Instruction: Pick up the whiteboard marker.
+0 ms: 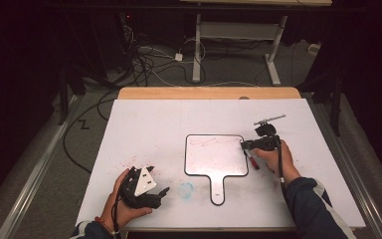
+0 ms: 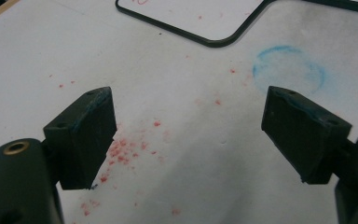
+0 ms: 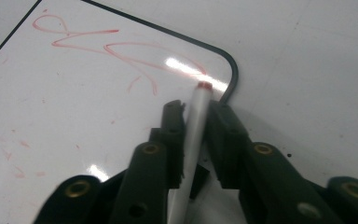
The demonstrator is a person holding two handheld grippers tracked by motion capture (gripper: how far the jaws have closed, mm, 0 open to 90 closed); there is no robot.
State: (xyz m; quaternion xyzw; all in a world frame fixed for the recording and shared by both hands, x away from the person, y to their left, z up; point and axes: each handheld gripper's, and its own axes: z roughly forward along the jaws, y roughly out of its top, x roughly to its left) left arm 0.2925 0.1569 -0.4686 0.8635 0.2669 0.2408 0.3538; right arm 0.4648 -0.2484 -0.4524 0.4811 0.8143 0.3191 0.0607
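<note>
A small whiteboard with a black rim and a short handle lies in the middle of the white table. Faint red scribbles run across its top. My right gripper sits at the board's right edge, shut on a white marker with a red tip. The tip rests near the board's rounded corner, and the marker's red end shows below the hand. My left gripper rests at the front left, its jaws wide apart with nothing between them, pointing toward the board's corner.
A blue ring-shaped smudge marks the table just left of the board's handle. Red ink specks dot the surface near my left gripper. Beyond the table's wooden far edge lie floor cables and a desk frame.
</note>
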